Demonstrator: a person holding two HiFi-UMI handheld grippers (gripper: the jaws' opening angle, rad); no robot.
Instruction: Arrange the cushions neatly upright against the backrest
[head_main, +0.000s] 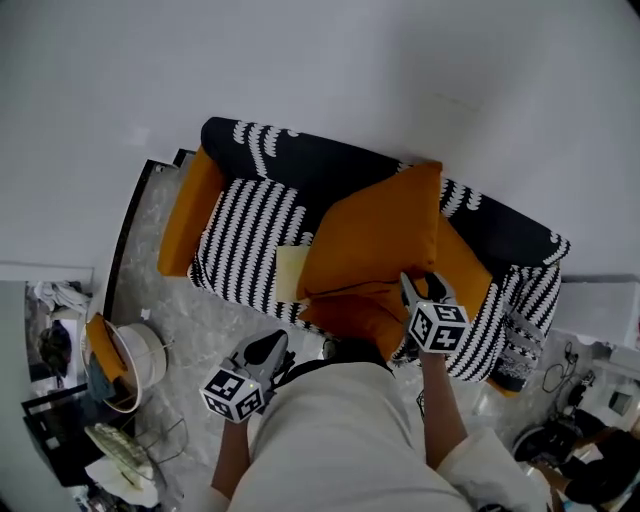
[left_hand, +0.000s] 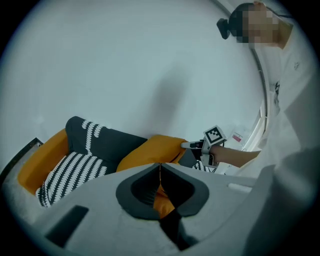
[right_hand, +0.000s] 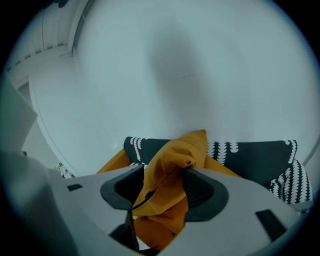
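A black-and-white patterned sofa (head_main: 245, 235) stands against the white wall, its dark backrest (head_main: 300, 150) behind the seat. One large orange cushion (head_main: 375, 230) stands tilted on the seat. A second orange cushion (head_main: 355, 318) lies lower, at the seat's front edge. My right gripper (head_main: 410, 287) is at the cushions' right edge. Its jaws stand apart with loose orange cushion fabric (right_hand: 167, 160) bunched between them. My left gripper (head_main: 272, 348) hangs in front of the sofa, shut, with nothing in it. The left gripper (left_hand: 160, 169) points at the orange cushion (left_hand: 150, 152).
An orange side bolster (head_main: 190, 210) lines the sofa's left end, and more orange (head_main: 465, 262) shows to the right of the cushions. A pale yellow piece (head_main: 290, 272) lies on the seat. A round white basket (head_main: 135, 355) and clutter stand left; cables (head_main: 560, 385) lie at the right.
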